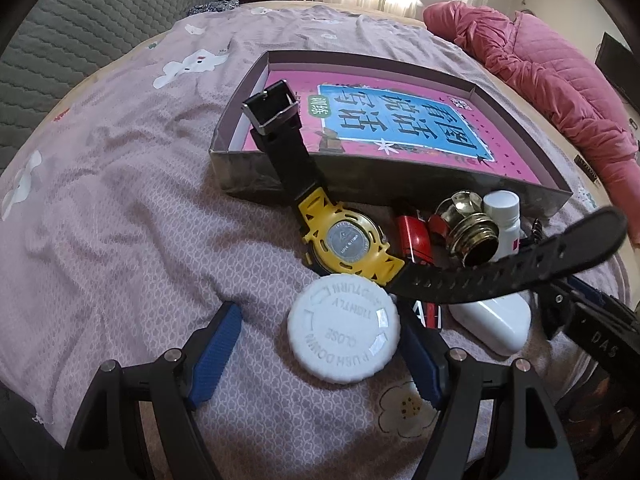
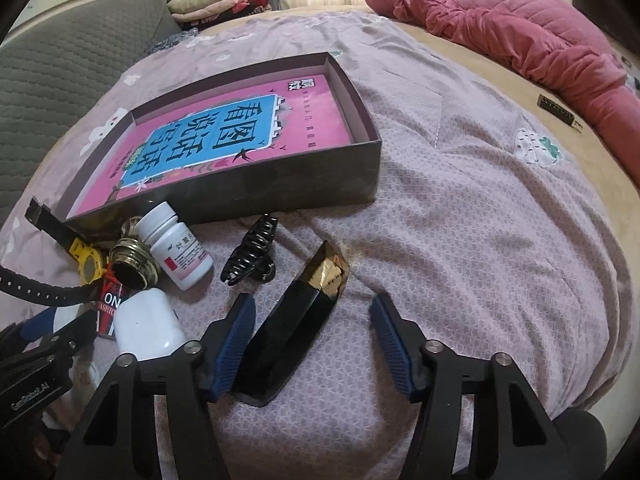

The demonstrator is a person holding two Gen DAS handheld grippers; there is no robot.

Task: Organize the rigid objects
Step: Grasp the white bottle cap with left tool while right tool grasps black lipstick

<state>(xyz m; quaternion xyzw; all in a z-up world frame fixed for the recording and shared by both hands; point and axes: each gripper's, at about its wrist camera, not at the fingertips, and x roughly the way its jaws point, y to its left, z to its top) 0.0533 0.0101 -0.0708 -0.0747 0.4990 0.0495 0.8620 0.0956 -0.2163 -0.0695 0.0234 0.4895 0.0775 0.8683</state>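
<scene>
Pink-lilac patterned bedsheet (image 2: 460,208) under everything; shallow dark box (image 2: 280,188) on the bed, a pink and blue book (image 2: 208,140) flat inside it; my left claw (image 1: 320,354) spread wide, pads clear on both sides of a white ribbed cap (image 1: 343,327) that sits between them, nothing pinched; yellow-cased watch (image 1: 350,244) face down just beyond the cap, one black strap leaning up on the box wall, the other reaching right; brass ring piece (image 1: 470,226), small white pill bottle (image 1: 502,216) and red item (image 1: 412,236) clustered against the box front; my right claw (image 2: 312,338) partly open, jaws apart, a glossy black box with gold band (image 2: 296,328) lying between them, its side against the left pad (image 2: 234,344), right pad well clear, so no grip; black hair clip (image 2: 250,254) just beyond it; larger white bottle (image 2: 146,328) to the left; pink quilt (image 2: 520,20) bunched at the far edge of the bed.
</scene>
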